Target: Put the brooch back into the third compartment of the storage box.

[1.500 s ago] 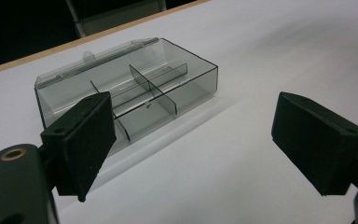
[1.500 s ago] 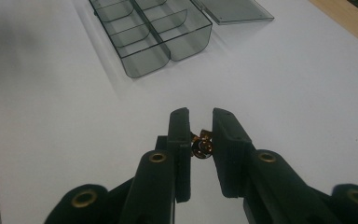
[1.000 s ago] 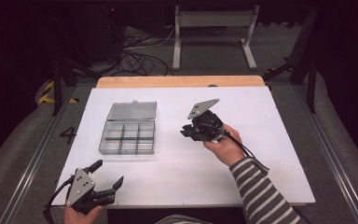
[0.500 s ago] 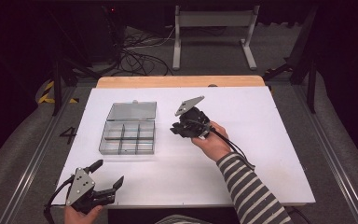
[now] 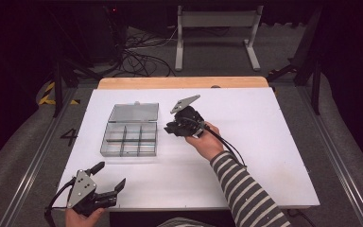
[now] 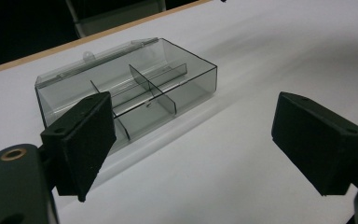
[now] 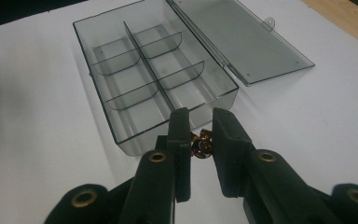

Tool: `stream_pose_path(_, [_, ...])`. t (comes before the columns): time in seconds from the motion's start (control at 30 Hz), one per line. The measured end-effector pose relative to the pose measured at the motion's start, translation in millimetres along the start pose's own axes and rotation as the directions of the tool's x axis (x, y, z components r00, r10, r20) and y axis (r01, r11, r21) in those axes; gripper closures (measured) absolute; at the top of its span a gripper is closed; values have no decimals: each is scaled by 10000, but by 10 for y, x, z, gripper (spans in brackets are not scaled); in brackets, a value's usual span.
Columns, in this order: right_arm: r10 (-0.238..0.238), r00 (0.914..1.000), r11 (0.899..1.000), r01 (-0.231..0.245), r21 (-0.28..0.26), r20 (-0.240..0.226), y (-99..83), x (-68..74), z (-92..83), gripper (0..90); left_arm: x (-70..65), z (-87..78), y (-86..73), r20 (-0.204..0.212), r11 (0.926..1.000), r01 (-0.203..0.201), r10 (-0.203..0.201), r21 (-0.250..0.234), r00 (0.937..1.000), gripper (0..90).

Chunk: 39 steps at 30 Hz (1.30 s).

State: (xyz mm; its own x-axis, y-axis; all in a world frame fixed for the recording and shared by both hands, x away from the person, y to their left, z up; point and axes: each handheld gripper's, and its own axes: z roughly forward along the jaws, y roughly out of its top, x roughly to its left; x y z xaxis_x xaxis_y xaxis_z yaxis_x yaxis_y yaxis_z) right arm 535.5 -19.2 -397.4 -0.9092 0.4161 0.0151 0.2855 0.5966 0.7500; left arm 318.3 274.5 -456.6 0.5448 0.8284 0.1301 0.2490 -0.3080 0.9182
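Note:
A clear smoky plastic box with several empty compartments lies open on the white table, its lid folded flat behind it. My right gripper hovers just right of the box and points at it. In the right gripper view the gripper is shut on a small brass piece, just short of the box's near corner. My left gripper rests at the table's front left edge, open and holding nothing. In the left gripper view the box sits ahead of its spread jaws.
A wooden strip runs along the table's far edge. Cables and a metal stand lie on the dark floor beyond. The table's right half is bare white surface.
My right hand has carried its gripper leftward and slightly down, from mid-table to the box's right side. The left gripper has stayed put.

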Motion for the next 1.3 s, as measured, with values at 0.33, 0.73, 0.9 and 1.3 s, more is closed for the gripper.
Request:
stream_pose_path(0.33, [624,9980,9961,-631,-621,-131,28,-7,215,782,-3,6,2,80,10000,-22,22,3,10000,142])
stream_pose_path(0.73, [878,9958,9917,-897,-921,-243,3,10,429,782,-2,7,5,100,10000,-47,47,-5,9999,142])
stream_pose_path(0.9, [780,9969,9923,-782,-957,-58,-27,27,523,782,-2,12,6,108,10000,-81,81,22,9999,142])
stream_pose_path(1.3, [636,9976,9900,-594,-1281,288,-58,87,702,782,-2,11,6,123,9999,-99,99,29,9999,142])
